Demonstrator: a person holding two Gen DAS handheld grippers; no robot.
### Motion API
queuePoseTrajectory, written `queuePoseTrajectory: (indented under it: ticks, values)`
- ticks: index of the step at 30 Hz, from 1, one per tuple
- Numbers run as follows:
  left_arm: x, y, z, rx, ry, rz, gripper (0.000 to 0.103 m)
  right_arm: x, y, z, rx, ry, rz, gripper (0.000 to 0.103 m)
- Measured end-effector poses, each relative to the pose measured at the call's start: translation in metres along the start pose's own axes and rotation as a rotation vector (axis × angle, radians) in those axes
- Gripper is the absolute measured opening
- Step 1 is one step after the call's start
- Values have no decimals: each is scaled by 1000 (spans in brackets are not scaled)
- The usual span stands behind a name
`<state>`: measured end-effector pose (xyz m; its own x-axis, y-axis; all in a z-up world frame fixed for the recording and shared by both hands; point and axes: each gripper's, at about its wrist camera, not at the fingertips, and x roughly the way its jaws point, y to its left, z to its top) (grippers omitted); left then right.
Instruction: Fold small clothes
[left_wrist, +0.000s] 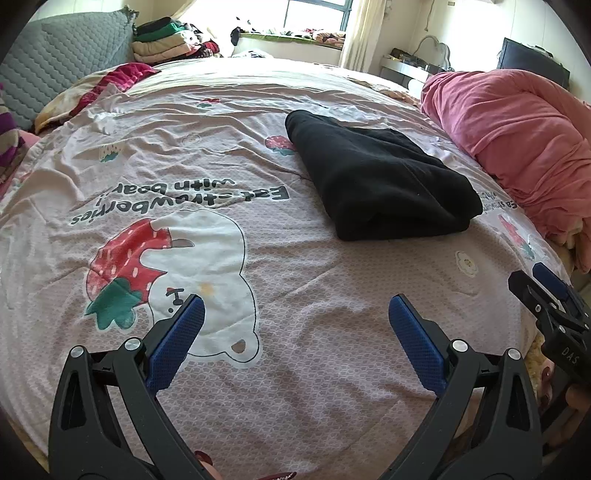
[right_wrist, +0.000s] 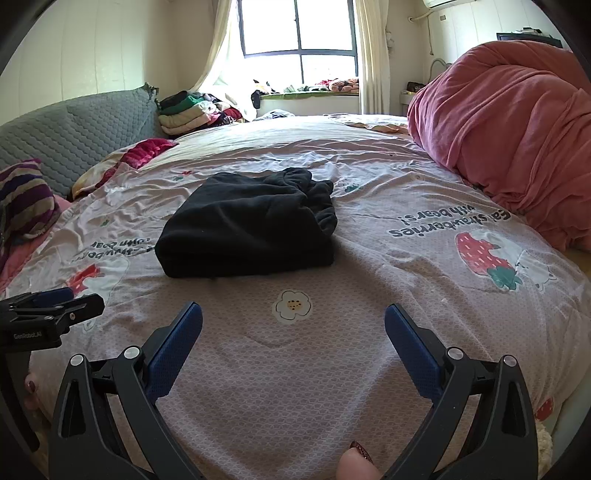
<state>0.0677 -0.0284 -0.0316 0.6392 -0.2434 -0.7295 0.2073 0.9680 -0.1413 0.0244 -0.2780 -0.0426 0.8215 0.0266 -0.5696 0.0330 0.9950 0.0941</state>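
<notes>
The bedsheet (left_wrist: 295, 280) carries the upside-down print "Eat strawberries with bear!" (left_wrist: 181, 201), repeated near its right side (right_wrist: 448, 223). The left hand-held gripper (right_wrist: 55, 308) bears the label "GenRobot.AI" (right_wrist: 27, 336). The right hand-held gripper (left_wrist: 546, 291) shows the letters "DAS" (left_wrist: 569, 355).

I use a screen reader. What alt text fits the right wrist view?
A folded black garment lies on a pink bedspread printed with strawberries and bears, ahead of the open, empty right gripper. The left gripper shows at the left edge; a rolled pink blanket lies right.
</notes>
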Motion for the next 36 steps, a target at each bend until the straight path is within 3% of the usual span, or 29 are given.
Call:
queuePoseTrajectory:
  ticks: [36]
  values:
    - [-3, -4, 2, 23, 8, 29, 94, -1, -3, -2, -3, 3, -20, 98]
